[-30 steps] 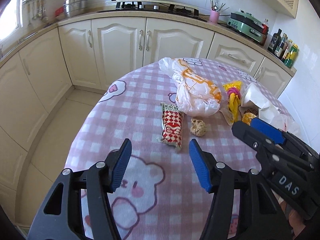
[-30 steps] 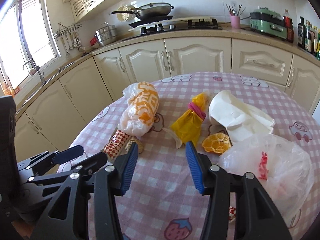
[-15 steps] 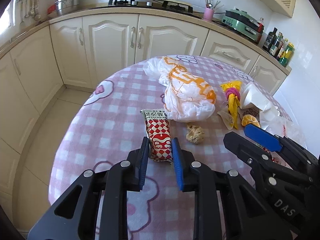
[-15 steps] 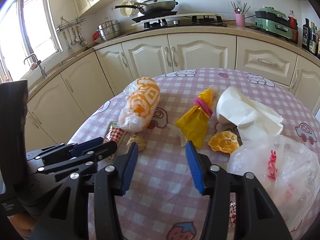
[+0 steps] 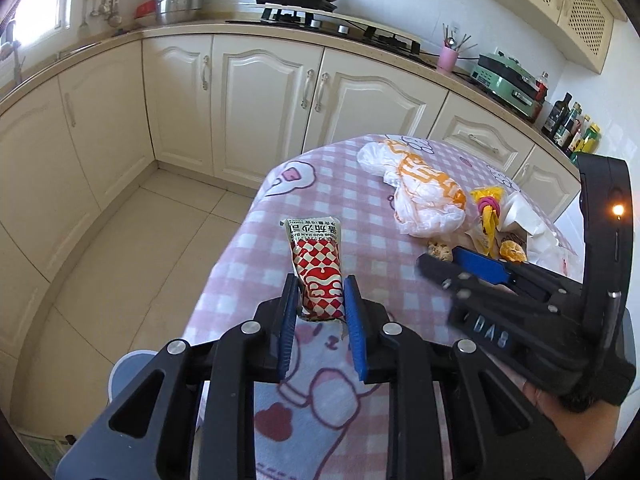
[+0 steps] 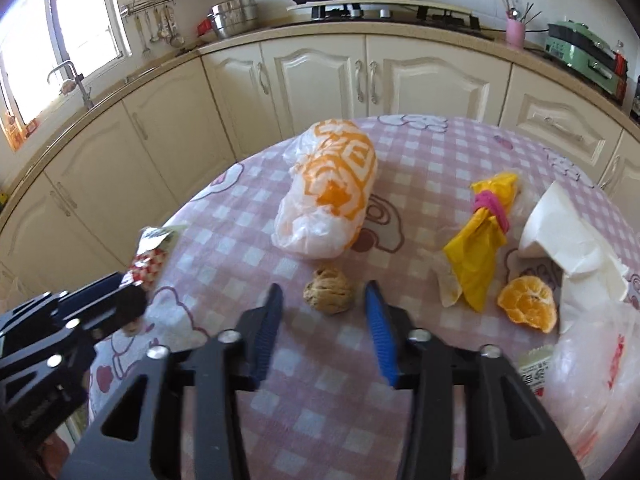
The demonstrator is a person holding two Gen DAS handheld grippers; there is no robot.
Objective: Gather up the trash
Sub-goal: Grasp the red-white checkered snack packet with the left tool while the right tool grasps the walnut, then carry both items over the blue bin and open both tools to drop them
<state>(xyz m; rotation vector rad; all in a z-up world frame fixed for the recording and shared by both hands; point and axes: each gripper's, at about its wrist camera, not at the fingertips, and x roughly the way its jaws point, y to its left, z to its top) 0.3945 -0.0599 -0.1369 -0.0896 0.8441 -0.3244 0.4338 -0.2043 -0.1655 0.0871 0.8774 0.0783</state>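
Note:
My left gripper (image 5: 320, 292) is shut on a red-and-white checked snack wrapper (image 5: 318, 266) and holds it lifted above the left edge of the pink checked table (image 5: 352, 184). The wrapper also shows in the right wrist view (image 6: 150, 258). My right gripper (image 6: 322, 300) is open, its fingers either side of a brown crumpled lump (image 6: 328, 290) on the table. It also shows in the left wrist view (image 5: 460, 264).
An orange-and-white plastic bag (image 6: 330, 196), a yellow bag tied with a pink band (image 6: 482, 240), an orange peel (image 6: 528, 308), a white paper bag (image 6: 568, 236) and a clear plastic bag (image 6: 596, 364) lie on the table. Tiled floor (image 5: 120, 240) and cabinets lie to the left.
My left gripper closed on the checked wrapper and lifted it off the table toward the left edge. My right gripper moved forward and left until its fingers flank the brown lump.

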